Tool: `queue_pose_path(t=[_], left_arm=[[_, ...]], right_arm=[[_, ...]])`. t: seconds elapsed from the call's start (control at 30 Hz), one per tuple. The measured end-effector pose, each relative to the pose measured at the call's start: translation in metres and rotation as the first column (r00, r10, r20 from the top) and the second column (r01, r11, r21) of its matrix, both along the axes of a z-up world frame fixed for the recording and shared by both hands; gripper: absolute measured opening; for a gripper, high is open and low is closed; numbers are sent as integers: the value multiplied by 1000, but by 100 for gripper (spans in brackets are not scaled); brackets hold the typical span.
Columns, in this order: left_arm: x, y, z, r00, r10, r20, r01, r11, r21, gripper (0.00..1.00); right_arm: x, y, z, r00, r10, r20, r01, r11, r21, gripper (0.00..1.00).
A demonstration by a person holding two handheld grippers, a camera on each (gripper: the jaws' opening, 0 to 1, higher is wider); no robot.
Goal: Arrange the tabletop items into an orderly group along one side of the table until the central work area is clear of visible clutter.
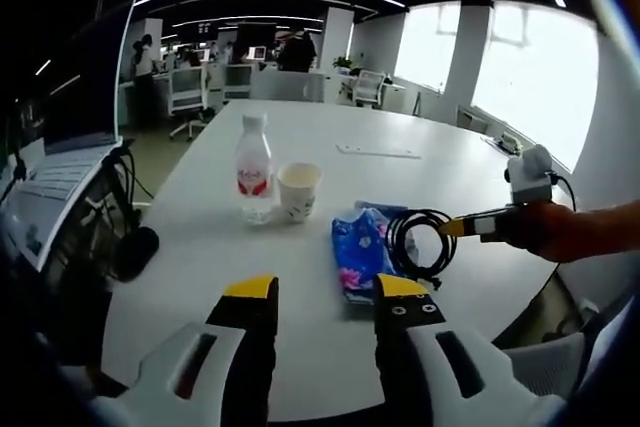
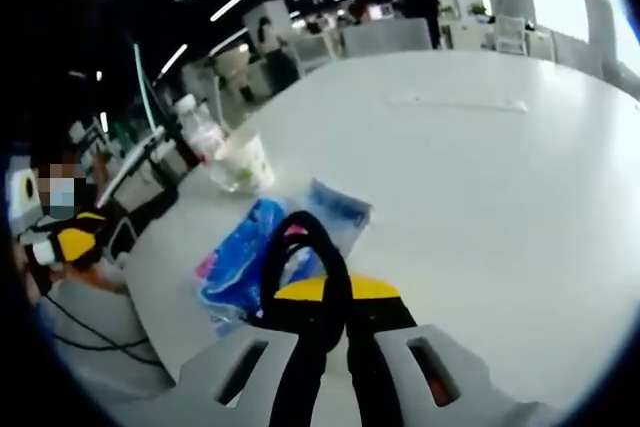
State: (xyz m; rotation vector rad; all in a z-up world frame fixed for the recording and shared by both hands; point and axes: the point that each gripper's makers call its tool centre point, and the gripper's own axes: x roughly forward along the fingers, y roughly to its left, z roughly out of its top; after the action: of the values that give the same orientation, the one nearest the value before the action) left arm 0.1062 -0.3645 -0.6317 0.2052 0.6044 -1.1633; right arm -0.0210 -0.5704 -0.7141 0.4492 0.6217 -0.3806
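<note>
1. Black cable (image 2: 305, 267) sits pinched in the right tongs (image 2: 335, 292), looped beside the blue packet (image 1: 358, 252) on the table (image 1: 300, 347).
2. Dragging could snag the packet.
3. Left tongs (image 1: 325, 292) hover spread; swinging wide risks toppling cup (image 1: 298, 190) and bottle (image 1: 254, 167).

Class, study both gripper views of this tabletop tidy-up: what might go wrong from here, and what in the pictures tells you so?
1. The right claw is shut on the black cable, whose loops lie against the blue packet; pulling may drag the packet.
2. The cable's free loops could swing into the paper cup or the water bottle, which stand upright side by side, and tip them.
3. The left claw is open and holds nothing, so nothing steadies the packet.
</note>
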Motion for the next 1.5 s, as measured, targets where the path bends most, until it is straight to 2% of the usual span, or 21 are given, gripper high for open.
queue_pose_path(t=[0.1,0.2,0.37,0.7,1.03,1.5], left_arm=[[-1,-1,1,1000,-5,4,5,1000,1,36],[-2,-1,0,1000,-9,1,9,1000,0,36],[-3,-2,0,1000,-11,-3,11,1000,-3,37],[-3,0,-1,1000,-9,-5,9,1000,-2,37],[-6,-7,-2,1000,-27,-4,27,1000,-1,37],[-6,-16,-1,999,-44,1,44,999,-4,38]], right_arm=[[0,2,4,1000,2,12,-2,1000,-3,2],[3,8,13,999,21,48,-21,1000,-7,2],[2,14,22,996,67,64,-65,997,-34,2],[-7,16,34,993,86,83,-80,995,-66,0],[-20,12,44,993,58,106,-51,996,-67,0],[-46,-14,54,991,-34,128,42,997,-67,0]])
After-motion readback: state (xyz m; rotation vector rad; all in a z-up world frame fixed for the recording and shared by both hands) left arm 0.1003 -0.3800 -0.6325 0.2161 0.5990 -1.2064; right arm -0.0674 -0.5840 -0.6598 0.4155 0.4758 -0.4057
